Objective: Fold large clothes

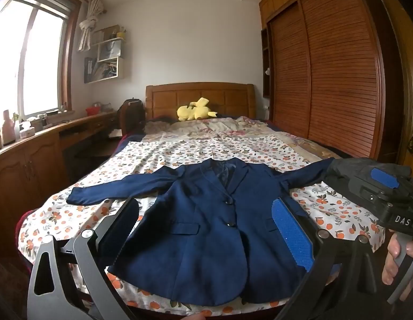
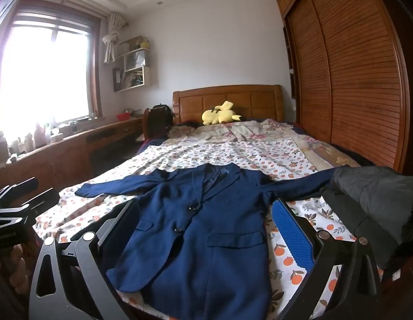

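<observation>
Covering the near end of the bed [image 1: 179, 149], the navy jacket [image 1: 206, 229] lies flat, buttoned, sleeves spread wide: no fold made yet. Left claw [image 1: 206, 229] and right claw [image 2: 203, 229] hover apart, empty.

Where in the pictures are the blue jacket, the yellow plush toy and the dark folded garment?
blue jacket [image 1: 206, 240]: left wrist view, on its front panel below the buttons.
yellow plush toy [image 2: 219, 116]: right wrist view, on its body, by the headboard.
dark folded garment [image 2: 377, 186]: right wrist view, on its top surface.
</observation>
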`<state>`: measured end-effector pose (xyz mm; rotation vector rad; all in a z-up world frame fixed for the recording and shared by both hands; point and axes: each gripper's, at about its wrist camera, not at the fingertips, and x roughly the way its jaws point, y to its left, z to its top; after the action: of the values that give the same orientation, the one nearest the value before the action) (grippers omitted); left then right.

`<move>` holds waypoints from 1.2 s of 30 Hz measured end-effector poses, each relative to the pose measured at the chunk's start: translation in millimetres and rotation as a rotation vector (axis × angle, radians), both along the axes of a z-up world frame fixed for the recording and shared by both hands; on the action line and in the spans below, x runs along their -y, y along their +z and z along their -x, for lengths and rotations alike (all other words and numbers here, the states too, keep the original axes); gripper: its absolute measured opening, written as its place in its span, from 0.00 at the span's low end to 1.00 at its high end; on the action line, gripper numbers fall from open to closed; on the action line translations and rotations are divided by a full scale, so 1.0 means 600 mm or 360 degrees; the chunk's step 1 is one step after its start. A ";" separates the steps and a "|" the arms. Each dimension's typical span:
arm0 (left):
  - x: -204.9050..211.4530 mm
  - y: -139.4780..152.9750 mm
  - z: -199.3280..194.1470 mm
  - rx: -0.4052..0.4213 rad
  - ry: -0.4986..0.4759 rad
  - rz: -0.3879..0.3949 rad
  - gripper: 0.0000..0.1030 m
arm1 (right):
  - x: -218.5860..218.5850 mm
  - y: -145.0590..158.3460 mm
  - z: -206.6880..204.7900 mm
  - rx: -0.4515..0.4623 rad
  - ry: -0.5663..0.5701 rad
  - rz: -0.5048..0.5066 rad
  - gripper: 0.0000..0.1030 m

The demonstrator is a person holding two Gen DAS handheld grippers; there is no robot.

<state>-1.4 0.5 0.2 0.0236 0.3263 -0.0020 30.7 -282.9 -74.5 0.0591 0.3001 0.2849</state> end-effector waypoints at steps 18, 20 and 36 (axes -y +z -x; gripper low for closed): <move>-0.005 -0.001 -0.012 -0.0017 0.0007 0.0001 0.98 | -0.004 -0.001 -0.001 -0.0007 -0.0003 0.0008 0.93; -0.003 -0.006 -0.013 -0.0013 0.0009 -0.0002 0.98 | -0.004 -0.001 -0.001 -0.0007 -0.0002 0.0008 0.93; 0.003 0.001 0.000 0.0013 0.0003 -0.0007 0.98 | -0.003 -0.003 -0.001 -0.0004 -0.0001 0.0007 0.93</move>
<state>-1.2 -1.5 0.8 0.0278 0.3184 0.0008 31.0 -280.9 -76.2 0.0550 0.3035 0.2833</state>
